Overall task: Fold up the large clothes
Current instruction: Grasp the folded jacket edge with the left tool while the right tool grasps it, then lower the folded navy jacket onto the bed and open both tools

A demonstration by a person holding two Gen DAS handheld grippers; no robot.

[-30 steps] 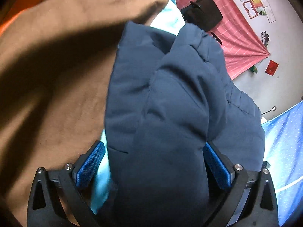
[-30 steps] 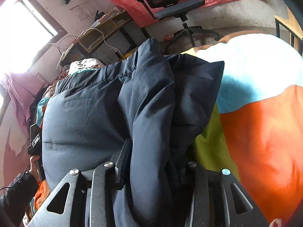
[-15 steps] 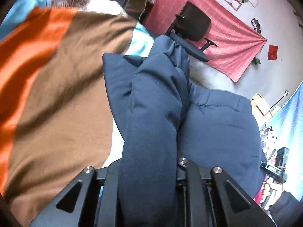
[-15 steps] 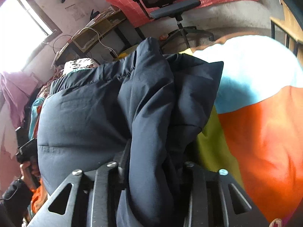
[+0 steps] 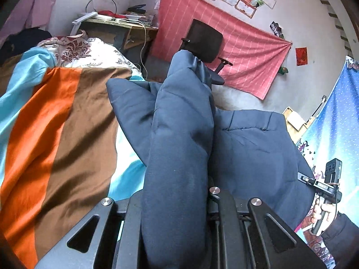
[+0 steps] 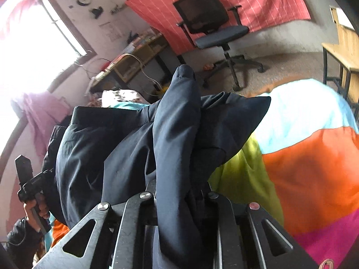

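A: Nearest to us, our left gripper (image 5: 177, 204) has its jaws drawn in tight on a thick fold of the jacket (image 5: 179, 134); the navy cloth bulges up between the black finger frames and hides the pads.

B: Our right gripper (image 6: 177, 201) is the same, though its jaws are closing further, with a bunched ridge of the jacket (image 6: 175, 134) pinched between them. Its pads are buried in the cloth too.

A: From the left camera, the jacket rises off the bed as a tall fold, with a flatter quilted panel spreading to the right of it. At that panel's far edge we see our right hand (image 5: 323, 213) on its gripper's handle.

B: And from the right camera our left hand (image 6: 36, 208) shows low on the left, beside the jacket's other edge. So the jacket hangs between our two grips, above the bedspread (image 6: 303, 168).

A: The bedspread (image 5: 56, 134) lies under it in broad stripes: orange, brown and pale blue on our side.

B: White, orange, yellow-green and pink on ours. Beyond the bed stands a chair (image 6: 211, 22), with a desk (image 6: 134, 60) to its left.

A: We see the chair (image 5: 204, 38) too, against a red cloth (image 5: 246, 56) hung on the wall.
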